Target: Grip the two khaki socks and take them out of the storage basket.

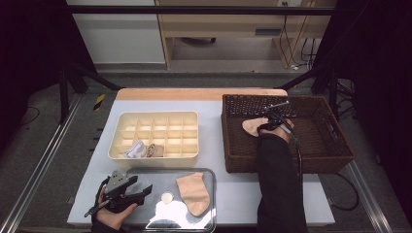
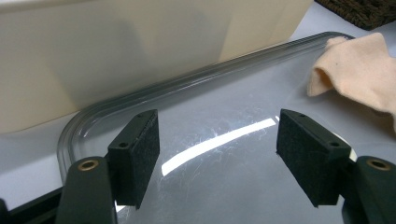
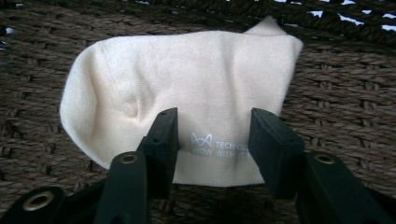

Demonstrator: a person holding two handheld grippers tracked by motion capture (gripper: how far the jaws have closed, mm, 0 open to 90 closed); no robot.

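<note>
Nearby, divided organizer (image 1: 154, 121) beside tray (image 1: 209, 194)

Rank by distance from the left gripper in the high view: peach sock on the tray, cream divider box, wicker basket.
From the left gripper:
1. Peach sock, on the tray beside it, to its right.
2. Cream divider box, just behind the tray.
3. Wicker basket, across the table on the right.

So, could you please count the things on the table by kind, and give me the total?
Loose socks: 2, one in the wicker basket under the right gripper, one on the metal tray.
Rolled items in the divided organizer: 2, one white, one tan.
Containers: 3, namely basket, organizer, tray.
Small round disc on the tray: 1.
Total: 8.
</note>
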